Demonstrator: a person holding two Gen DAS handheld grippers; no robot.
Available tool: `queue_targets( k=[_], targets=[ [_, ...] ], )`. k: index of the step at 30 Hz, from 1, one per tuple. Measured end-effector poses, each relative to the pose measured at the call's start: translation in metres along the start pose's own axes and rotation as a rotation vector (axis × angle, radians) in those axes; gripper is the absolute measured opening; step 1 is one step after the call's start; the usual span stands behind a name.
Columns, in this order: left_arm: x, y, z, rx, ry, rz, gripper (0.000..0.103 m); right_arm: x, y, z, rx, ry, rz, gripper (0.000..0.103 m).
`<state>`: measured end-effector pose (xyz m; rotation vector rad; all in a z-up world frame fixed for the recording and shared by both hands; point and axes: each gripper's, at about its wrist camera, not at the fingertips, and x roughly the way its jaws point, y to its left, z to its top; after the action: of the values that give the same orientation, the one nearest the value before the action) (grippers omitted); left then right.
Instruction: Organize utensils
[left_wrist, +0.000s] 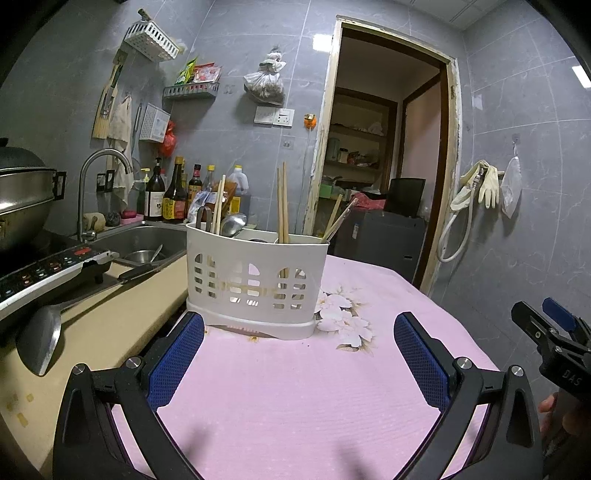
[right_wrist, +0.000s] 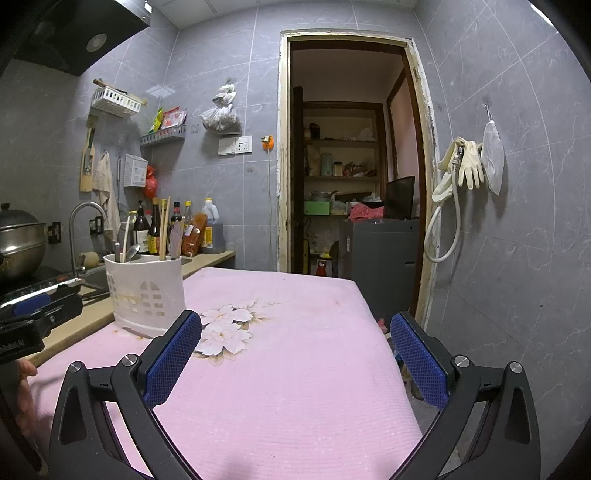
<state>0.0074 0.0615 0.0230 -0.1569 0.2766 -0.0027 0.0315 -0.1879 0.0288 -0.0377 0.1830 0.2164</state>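
I see one white basket (left_wrist: 255, 280) on my pink table (left_wrist: 295, 387) — both grippers' fingers (left_wrist: 177, 358) (right_wrist: 173, 354) wide open, holding nothing.

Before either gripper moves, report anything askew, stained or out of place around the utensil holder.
The chopsticks are scattered across the white holder's compartments, some leaning. A brownish stain marks the pink cloth at the holder's base. A ladle lies loose on the counter. Both grippers, left and right, are open and empty.

White caddy (left_wrist: 255, 280), pink floral cloth (left_wrist: 295, 387).
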Motion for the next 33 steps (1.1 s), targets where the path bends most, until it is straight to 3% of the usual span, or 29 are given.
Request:
queue_targets(
  k=[33],
  targets=[
    [-0.0022, 0.0001, 0.0024, 0.002, -0.001, -0.001, 0.101, 0.0023, -0.0006, -0.0017, 0.005, 0.002, -0.001, 0.103]
  ],
)
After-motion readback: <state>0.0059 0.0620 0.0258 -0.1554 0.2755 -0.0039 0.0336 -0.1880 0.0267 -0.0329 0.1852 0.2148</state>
